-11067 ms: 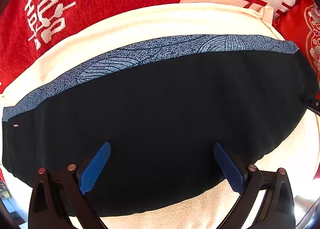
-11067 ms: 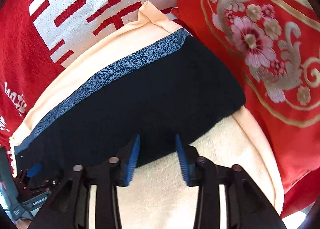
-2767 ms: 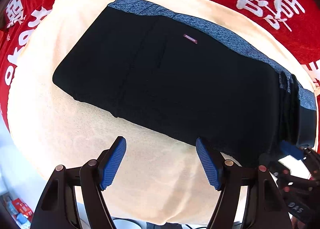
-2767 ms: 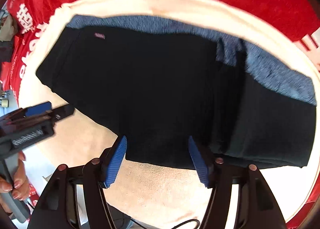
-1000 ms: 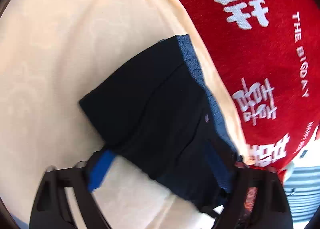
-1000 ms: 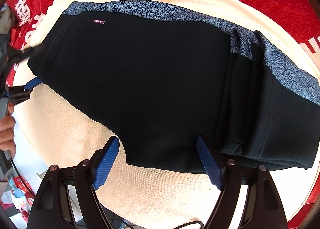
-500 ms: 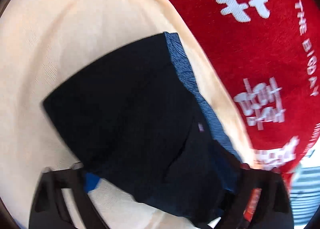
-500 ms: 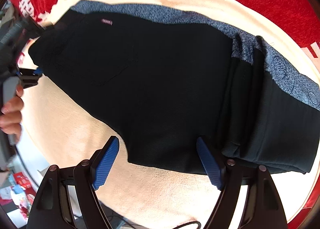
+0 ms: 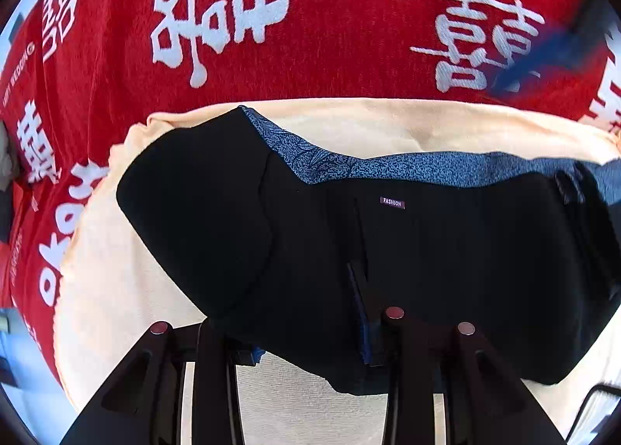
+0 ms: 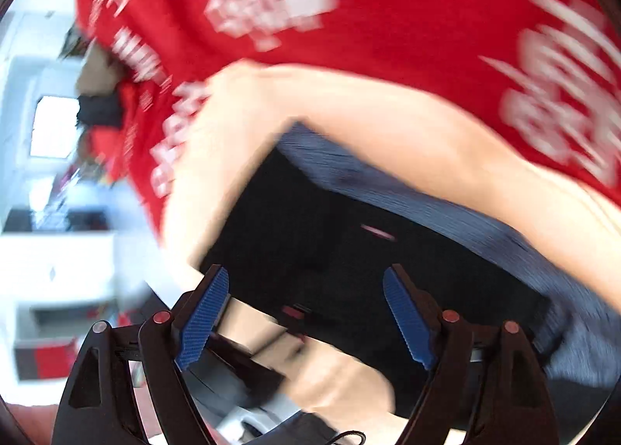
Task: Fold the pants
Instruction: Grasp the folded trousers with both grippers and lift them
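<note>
The left gripper (image 9: 310, 332) has its jaws closed on the near edge of the black pants (image 9: 446, 262); fabric drapes over both fingers, so only a strip of one blue pad (image 9: 359, 313) and a corner of the other show. A lifted fold of the cloth bulges toward the left, raised off the cream towel (image 9: 108, 289) beneath it.

The right gripper (image 10: 306, 313) hangs above the same garment with its jaws spread wide and nothing between them; both blue pads (image 10: 203, 317) are fully visible. This view is heavily motion-blurred.

There is one pair of pants, black with a blue-grey patterned waistband (image 9: 407, 169) along its far edge and a single small purple tag reading FASHION (image 9: 392, 202) just below that band. At the right end the fabric is bunched into several folds (image 9: 578, 188). The pants lie on the one cream towel, nearer its far edge, and the towel lies on a red blanket (image 9: 330, 37) printed with white Chinese characters, which borders it on the far and left sides.

A blurred blue-and-black shape (image 9: 543, 53) crosses the upper right of the left wrist view; what it is cannot be told. In the right wrist view, blurred white furniture (image 10: 58, 251) stands beyond the blanket's left edge.
</note>
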`<act>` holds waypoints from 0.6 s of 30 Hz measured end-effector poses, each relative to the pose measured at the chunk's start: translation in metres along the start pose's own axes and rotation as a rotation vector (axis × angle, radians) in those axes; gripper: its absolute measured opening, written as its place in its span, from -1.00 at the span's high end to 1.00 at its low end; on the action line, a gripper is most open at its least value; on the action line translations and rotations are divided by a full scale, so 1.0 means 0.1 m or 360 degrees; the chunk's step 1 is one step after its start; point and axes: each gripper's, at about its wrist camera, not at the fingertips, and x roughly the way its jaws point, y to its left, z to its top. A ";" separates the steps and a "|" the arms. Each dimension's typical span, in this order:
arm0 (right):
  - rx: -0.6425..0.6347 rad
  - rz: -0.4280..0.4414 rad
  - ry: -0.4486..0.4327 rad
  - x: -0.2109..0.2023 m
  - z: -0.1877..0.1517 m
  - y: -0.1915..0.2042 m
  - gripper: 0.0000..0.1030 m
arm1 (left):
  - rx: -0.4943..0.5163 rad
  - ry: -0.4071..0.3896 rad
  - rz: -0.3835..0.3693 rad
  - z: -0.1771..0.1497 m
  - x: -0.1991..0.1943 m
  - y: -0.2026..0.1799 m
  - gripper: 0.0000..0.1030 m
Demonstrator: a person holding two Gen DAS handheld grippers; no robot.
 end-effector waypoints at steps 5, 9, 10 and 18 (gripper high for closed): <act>-0.0175 -0.0016 0.0290 0.59 0.38 0.53 -0.69 | 0.0034 -0.0016 0.0018 -0.06 -0.03 0.01 0.29; -0.0322 -0.0150 0.0473 1.02 0.43 0.75 -0.69 | 0.0048 -0.0033 0.0025 -0.07 -0.04 -0.03 0.29; -0.0320 -0.0191 0.0511 1.11 0.43 0.77 -0.69 | 0.0050 -0.0036 0.0027 -0.07 -0.04 -0.03 0.29; -0.0227 -0.0184 0.0404 0.97 0.30 0.49 0.55 | 0.0057 -0.0014 0.0027 -0.04 -0.16 -0.12 0.29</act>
